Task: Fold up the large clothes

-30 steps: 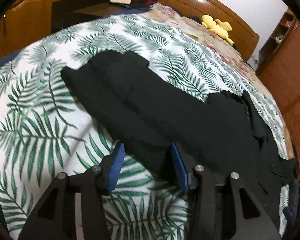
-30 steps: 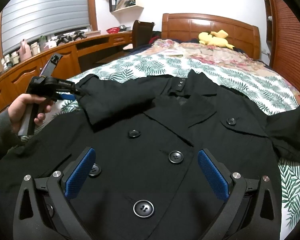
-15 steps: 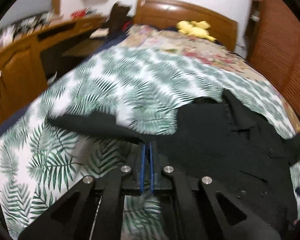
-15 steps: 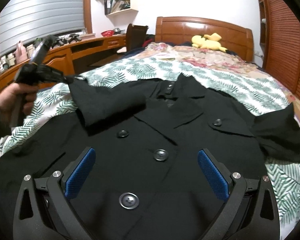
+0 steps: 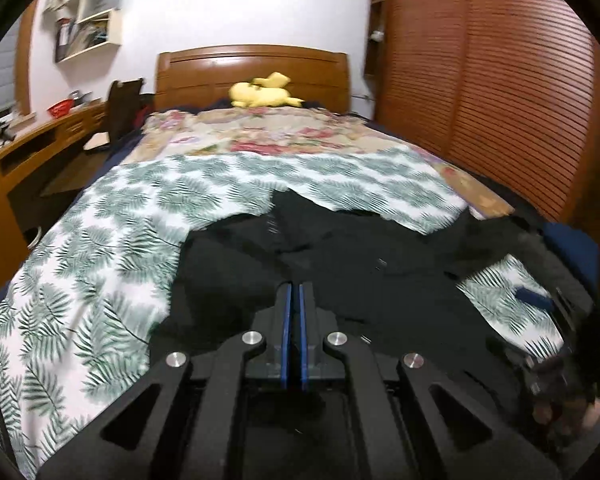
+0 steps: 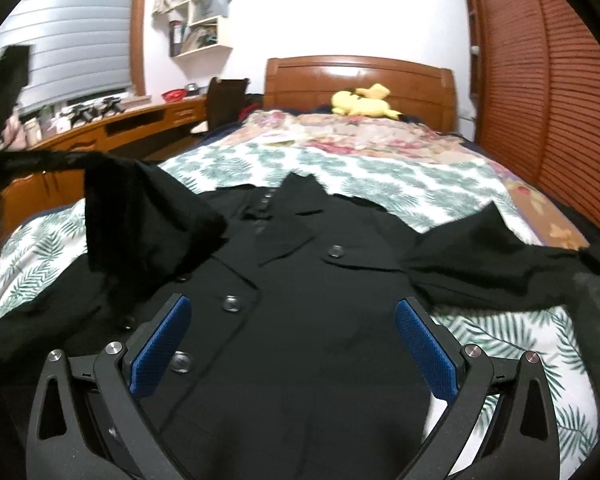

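The left claw is closed tight; its blue pads meet, and it seems to pinch the end of the left sleeve, though the cloth between them cannot be made out. In the right wrist view this sleeve rises off the bed and hangs over the chest of the coat, probably so that it can be laid across the front. The right claw is wide open and holds nothing, hovering above the buttons, perhaps ready to take the right sleeve, which lies spread to the side on the leaf sheet
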Available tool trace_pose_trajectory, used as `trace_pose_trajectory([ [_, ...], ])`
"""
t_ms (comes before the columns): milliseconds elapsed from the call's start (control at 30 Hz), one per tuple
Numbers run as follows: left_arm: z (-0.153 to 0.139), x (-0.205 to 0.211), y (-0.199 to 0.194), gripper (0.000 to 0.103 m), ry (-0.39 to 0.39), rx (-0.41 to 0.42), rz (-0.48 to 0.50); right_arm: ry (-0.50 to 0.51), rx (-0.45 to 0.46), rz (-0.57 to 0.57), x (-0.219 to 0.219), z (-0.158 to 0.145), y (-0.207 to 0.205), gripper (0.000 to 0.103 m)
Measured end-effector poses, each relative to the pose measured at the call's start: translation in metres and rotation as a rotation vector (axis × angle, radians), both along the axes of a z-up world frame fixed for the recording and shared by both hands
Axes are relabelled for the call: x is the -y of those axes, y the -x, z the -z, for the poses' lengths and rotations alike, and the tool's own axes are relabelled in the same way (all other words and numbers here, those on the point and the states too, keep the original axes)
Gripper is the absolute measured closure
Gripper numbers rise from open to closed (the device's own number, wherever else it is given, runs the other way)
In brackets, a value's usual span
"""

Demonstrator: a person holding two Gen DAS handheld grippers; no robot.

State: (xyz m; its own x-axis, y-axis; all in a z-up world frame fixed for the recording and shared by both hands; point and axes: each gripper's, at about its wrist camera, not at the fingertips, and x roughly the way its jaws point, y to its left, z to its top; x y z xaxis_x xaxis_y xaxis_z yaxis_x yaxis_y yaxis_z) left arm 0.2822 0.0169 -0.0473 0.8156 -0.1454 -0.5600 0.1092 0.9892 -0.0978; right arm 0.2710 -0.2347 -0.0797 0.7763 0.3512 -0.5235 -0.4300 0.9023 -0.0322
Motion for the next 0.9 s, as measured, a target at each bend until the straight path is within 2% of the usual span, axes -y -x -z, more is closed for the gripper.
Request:
trace_pose_trajectory([
  [200, 0.016, 0.033, 0.033, 0.102, -0.011, -0.014, 0.072, -0.004, -0.016, 0.037, 0.012, -0.004, 0.004, 0.000],
  [333, 0.030, 0.046, 0.046, 0.096, -0.014, -0.048, 0.113, 0.015, -0.017, 0.045, 0.011, -0.003, 0.012, 0.000],
  [433, 0.030, 0.048, 0.062, 0.091, -0.008, -0.042, 0.135, 0.026, -0.023, 0.049, 0.009, -0.001, 0.015, 0.000],
  [600, 0.019, 0.030, 0.088, 0.081, 0.021, 0.003, 0.120, 0.026, -0.036, 0.032, -0.002, -0.002, 0.013, 0.000],
  [767, 0.016, 0.000, 0.105, 0.079, -0.016, 0.041, 0.043, -0.008, -0.062, -0.013, -0.025, -0.002, 0.007, 0.000],
  [900, 0.020, -0.027, 0.112, 0.078, -0.018, 0.034, -0.001, -0.018, -0.059, -0.083, -0.060, -0.006, 0.008, 0.000],
])
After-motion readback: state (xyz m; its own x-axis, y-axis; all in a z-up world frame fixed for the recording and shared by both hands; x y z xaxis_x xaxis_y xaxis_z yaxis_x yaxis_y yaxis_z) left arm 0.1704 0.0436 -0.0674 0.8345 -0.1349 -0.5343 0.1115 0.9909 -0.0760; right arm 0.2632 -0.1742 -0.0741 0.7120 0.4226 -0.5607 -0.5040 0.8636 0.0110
